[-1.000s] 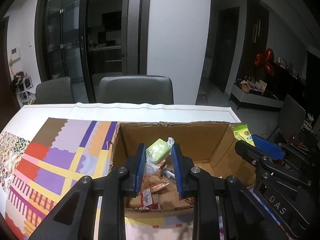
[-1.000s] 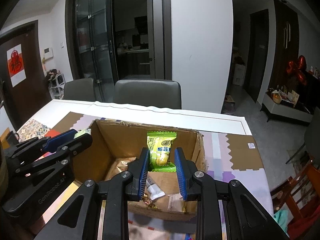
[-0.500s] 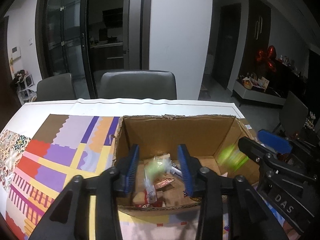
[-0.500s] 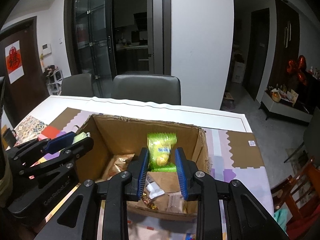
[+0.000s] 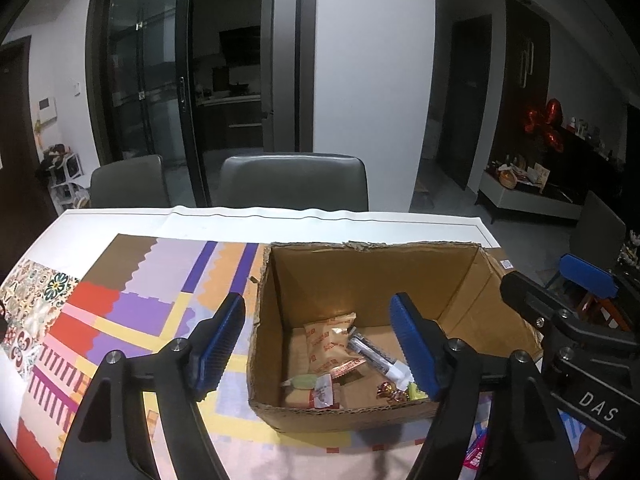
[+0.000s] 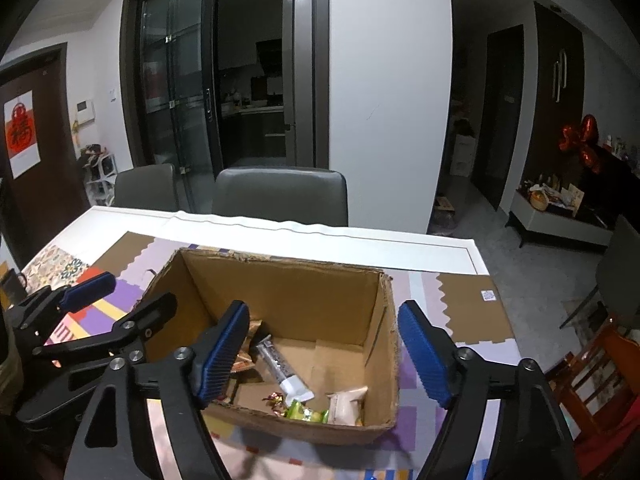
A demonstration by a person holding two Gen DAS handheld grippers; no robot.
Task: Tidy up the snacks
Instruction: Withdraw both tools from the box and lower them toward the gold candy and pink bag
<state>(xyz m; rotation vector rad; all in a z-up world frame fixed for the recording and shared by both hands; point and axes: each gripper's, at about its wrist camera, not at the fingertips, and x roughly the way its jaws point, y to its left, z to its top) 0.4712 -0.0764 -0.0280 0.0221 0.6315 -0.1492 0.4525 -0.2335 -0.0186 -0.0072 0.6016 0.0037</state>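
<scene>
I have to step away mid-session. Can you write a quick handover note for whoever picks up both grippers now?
Left hand-held gripper: jaws opening, nothing between them.
Right hand-held gripper: jaws opening, also empty.
Both hover over the open brown cardboard box on the patterned table mat.
Done: wrapped snacks lie on the box floor, including an orange packet and a green packet.
Left: one pink wrapper shows outside the box.

Right gripper, jaws opening with nothing between the pads, above an open cardboard box containing a silver tube, green packet and beige packet; left gripper alongside.
</scene>
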